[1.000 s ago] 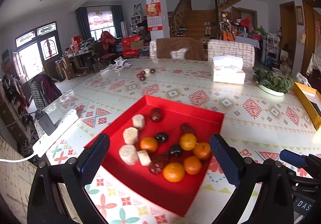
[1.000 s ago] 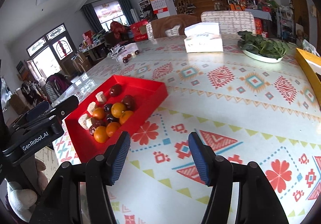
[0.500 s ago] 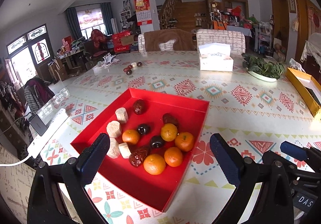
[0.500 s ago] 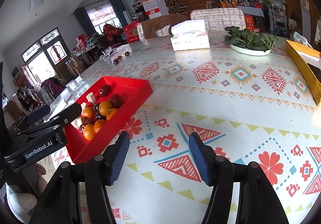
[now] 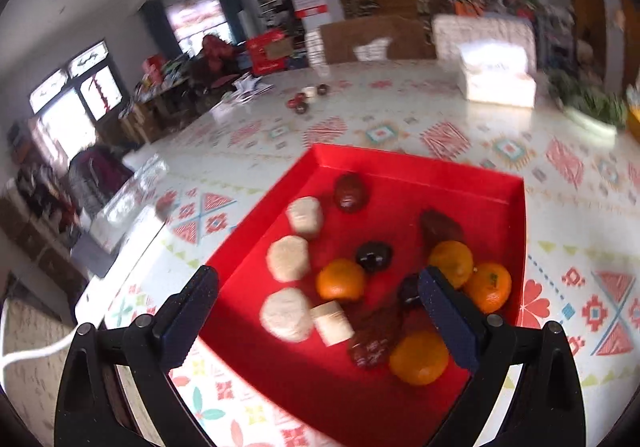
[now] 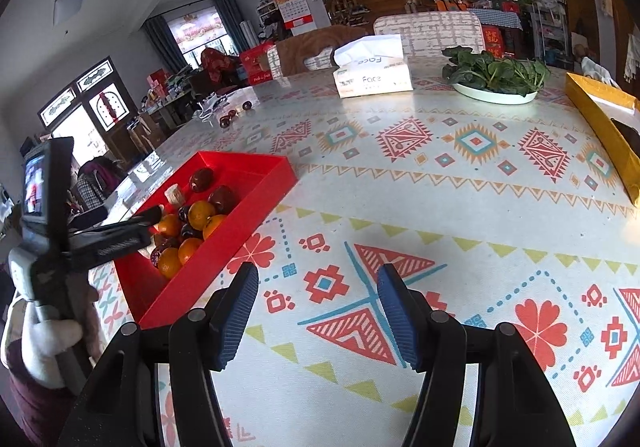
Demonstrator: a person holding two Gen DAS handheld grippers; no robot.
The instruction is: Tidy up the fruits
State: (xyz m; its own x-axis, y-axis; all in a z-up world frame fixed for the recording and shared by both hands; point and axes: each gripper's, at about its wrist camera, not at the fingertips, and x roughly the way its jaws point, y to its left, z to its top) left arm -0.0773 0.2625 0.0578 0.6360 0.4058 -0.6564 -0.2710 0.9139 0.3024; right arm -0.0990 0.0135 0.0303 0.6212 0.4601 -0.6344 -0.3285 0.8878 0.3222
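While the left gripper (image 5: 318, 307) hung above the shallow red rectangular tray (image 5: 472, 183) with its dark-padded jaws spread wide and nothing between them, the fruit lay loose and crowded on the tray floor: round orange tangerines (image 5: 341, 279), dark glossy plums (image 5: 373, 255), wrinkled red-brown dates (image 5: 374, 335) and pale beige cut chunks (image 5: 288, 258). The tray sat near the left edge of the patterned oilcloth table (image 6: 440, 207), close to its corner. The right gripper (image 6: 318, 317) was likewise open and empty, poised over bare tablecloth well apart from the tray.

The likeliest trouble, as I judged it, was the crowding. Tangerines touched one another and the dates, so jaws closing on one piece might nudge its neighbour, roll a round fruit away, or pinch two at once. A hard squeeze could also bruise the soft dark fruit. Motion blur in the left view suggested speed, which would make a clean centred grasp harder.

Compared with half a second earlier, the left gripper had dropped closer and swung over the fruit, which now filled more of its view. The right gripper had barely shifted, and the fruit looked unmoved.
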